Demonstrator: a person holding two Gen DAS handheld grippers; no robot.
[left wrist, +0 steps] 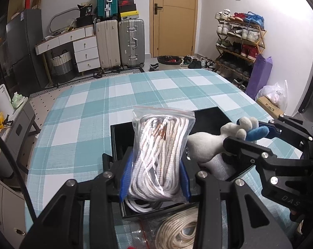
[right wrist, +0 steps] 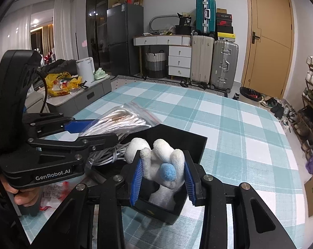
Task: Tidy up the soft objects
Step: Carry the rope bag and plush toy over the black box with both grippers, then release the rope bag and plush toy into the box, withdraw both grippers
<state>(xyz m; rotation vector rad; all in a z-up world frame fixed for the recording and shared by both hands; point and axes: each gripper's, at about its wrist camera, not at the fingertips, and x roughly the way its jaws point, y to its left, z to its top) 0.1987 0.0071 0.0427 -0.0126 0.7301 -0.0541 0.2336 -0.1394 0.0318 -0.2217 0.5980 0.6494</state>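
My left gripper point(left wrist: 154, 176) is shut on a clear zip bag of white cord point(left wrist: 160, 151) and holds it over the open black box point(left wrist: 210, 114) on the checked tablecloth. The bag also shows in the right wrist view point(right wrist: 123, 122), with the left gripper point(right wrist: 87, 132) around it. My right gripper point(right wrist: 161, 176) is shut on a white plush toy with a blue tail point(right wrist: 166, 166) and holds it in the box point(right wrist: 177, 137). In the left wrist view the plush toy point(left wrist: 206, 145) and the right gripper point(left wrist: 254, 132) are at the right.
A second bag of cream cord point(left wrist: 181, 230) lies on the table in front of the box. A small packet with red print point(right wrist: 54, 191) lies at the near left. The teal checked table point(right wrist: 239, 128) stretches beyond the box. Suitcases, a shoe rack and a door stand behind.
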